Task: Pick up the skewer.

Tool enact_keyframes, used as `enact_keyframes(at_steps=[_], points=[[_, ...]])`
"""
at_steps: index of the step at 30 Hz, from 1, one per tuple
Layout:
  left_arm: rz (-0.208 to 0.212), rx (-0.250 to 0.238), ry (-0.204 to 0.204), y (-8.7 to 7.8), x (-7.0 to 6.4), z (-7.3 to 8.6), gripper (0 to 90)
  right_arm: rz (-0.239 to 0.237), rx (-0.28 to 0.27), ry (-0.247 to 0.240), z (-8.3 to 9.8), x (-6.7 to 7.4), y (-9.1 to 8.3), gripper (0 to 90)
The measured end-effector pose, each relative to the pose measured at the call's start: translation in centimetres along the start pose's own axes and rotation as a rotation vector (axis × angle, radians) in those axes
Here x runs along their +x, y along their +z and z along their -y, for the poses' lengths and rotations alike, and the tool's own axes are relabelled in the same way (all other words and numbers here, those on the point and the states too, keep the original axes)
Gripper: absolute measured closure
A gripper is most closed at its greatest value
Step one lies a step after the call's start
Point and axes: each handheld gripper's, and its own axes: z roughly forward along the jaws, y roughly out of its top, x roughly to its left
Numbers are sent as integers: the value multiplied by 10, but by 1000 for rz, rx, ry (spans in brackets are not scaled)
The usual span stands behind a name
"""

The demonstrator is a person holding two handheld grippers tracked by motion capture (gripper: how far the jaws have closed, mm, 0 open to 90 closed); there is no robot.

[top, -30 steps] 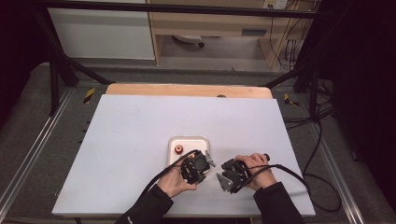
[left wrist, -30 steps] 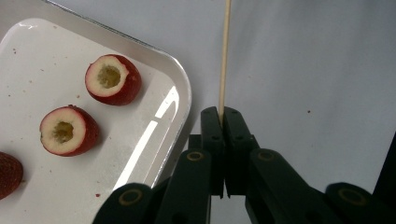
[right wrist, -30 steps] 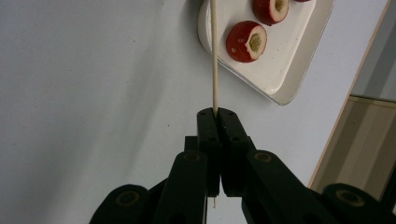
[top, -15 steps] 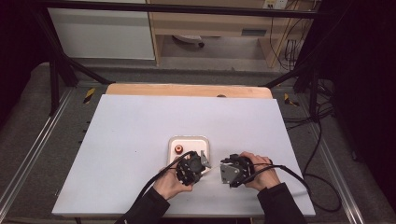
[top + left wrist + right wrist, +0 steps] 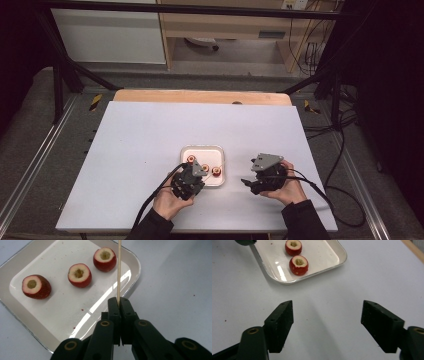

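Between the clenched left tongs point(image 5: 119, 305), low and centre in the left gripper view, a thin wooden skewer point(image 5: 119, 270) rises straight to the frame's top edge, crossing the right rim of a white tray point(image 5: 133, 275). Three cored red fruits point(image 5: 79, 275) sit in a row on that tray, upper left. Right of the tray in the high view, the right tongs point(image 5: 327, 323) hang released over the bare white counter point(image 5: 372, 272), jaws just opened wide, nothing between them.
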Motion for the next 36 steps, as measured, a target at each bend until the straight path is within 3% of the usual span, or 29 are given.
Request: enact_keyframes(at_steps=[2,3,4,7,8,10,15,17,24,36], points=[[-7,-47,-35,-3,-1,5,887,-10,12,56,2,-1,2,178],[-16,-56,-43,-4,-1,7,887,-10,12,56,2,-1,2,178],[-26,-75,-54,-5,-2,9,887,-27,9,102,5,-1,3,162],[-51,-127,-99,-9,-2,17,887,-35,4,141,6,-1,4,132],[-62,-148,-119,-11,-1,20,887,-52,12,185,6,-2,5,101],[-58,-192,-164,-13,0,26,887,-54,19,198,5,-3,6,80],[-108,-269,-225,-18,-3,38,886,-55,17,257,2,-4,5,58],[-98,-298,-257,-17,-3,43,886,-59,22,279,-2,-4,5,46],[-99,-350,-308,-14,-1,56,886,-80,63,288,-25,-4,12,27],[-94,-415,-319,-15,-1,67,886,-113,138,260,-54,-2,35,28]])
